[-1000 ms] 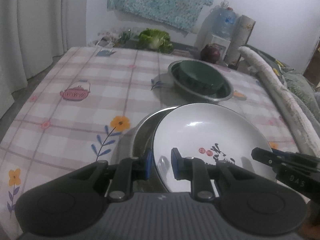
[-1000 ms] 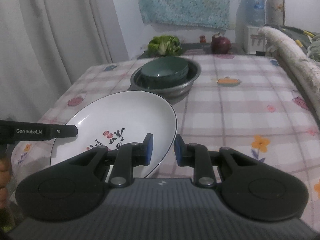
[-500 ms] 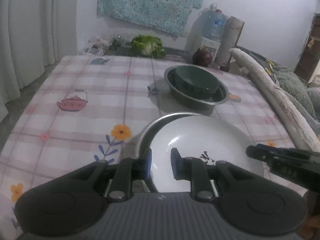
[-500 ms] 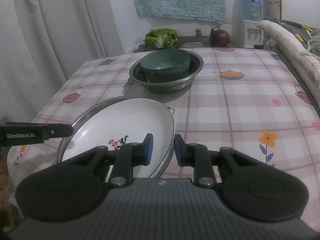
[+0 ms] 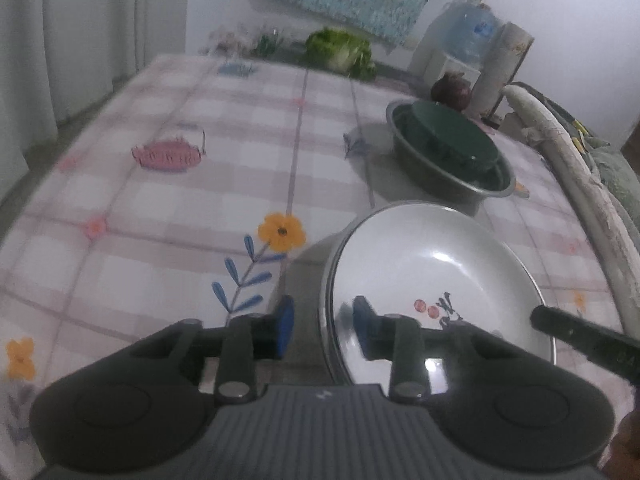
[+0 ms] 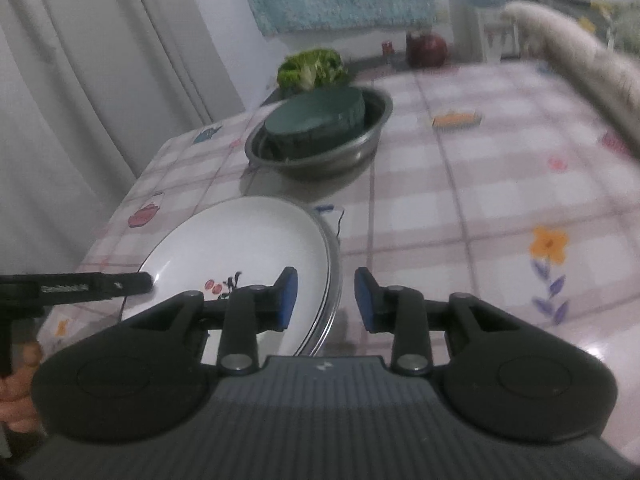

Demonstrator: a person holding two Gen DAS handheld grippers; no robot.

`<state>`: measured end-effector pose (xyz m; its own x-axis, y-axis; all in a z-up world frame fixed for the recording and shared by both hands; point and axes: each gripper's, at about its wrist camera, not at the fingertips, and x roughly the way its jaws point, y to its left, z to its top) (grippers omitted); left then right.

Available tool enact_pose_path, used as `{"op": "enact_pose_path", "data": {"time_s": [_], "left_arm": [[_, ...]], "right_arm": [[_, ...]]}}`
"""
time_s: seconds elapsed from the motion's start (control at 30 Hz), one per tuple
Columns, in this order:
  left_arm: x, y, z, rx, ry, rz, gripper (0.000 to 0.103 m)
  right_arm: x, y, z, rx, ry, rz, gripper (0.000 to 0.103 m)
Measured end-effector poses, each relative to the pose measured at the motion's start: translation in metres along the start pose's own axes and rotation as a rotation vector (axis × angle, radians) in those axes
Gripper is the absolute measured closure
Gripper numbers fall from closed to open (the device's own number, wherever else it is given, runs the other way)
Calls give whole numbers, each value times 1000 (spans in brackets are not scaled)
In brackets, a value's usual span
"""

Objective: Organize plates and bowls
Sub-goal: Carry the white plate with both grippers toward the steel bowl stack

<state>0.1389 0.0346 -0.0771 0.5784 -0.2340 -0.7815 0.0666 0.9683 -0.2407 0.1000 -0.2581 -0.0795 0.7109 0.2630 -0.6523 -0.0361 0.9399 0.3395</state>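
Observation:
A white plate (image 5: 432, 276) with a red and black mark lies in a shallow steel dish at the table's near edge; it also shows in the right wrist view (image 6: 240, 248). My left gripper (image 5: 322, 330) is open, its jaws astride the plate's left rim. My right gripper (image 6: 326, 298) is open, its jaws astride the plate's right rim. A dark green bowl (image 5: 448, 136) sits in a steel basin (image 5: 496, 184) farther back, also in the right wrist view (image 6: 316, 120).
The table wears a checked cloth with flower prints (image 5: 280, 232). A cabbage (image 5: 340, 50), a dark red pot (image 6: 426, 46) and a water bottle (image 5: 468, 32) stand beyond the far edge. A rolled blanket (image 5: 568, 176) runs along the right side.
The plate has come down into the steel dish. Both grippers have opened and let go of its rim.

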Motion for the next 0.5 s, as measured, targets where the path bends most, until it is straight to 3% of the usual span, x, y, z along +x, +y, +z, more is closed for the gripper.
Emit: {"op": "enact_pose_path", "data": {"time_s": [0.07, 0.27, 0.5], "left_arm": [[2, 1, 0, -17, 14, -27, 80], [2, -13, -1, 22, 18, 25, 76], [5, -37, -3, 66, 52, 2, 75]], "right_arm": [[6, -1, -1, 7, 16, 10, 73], [11, -2, -3, 9, 34, 39, 80], [-3, -17, -5, 29, 16, 16, 80]]}}
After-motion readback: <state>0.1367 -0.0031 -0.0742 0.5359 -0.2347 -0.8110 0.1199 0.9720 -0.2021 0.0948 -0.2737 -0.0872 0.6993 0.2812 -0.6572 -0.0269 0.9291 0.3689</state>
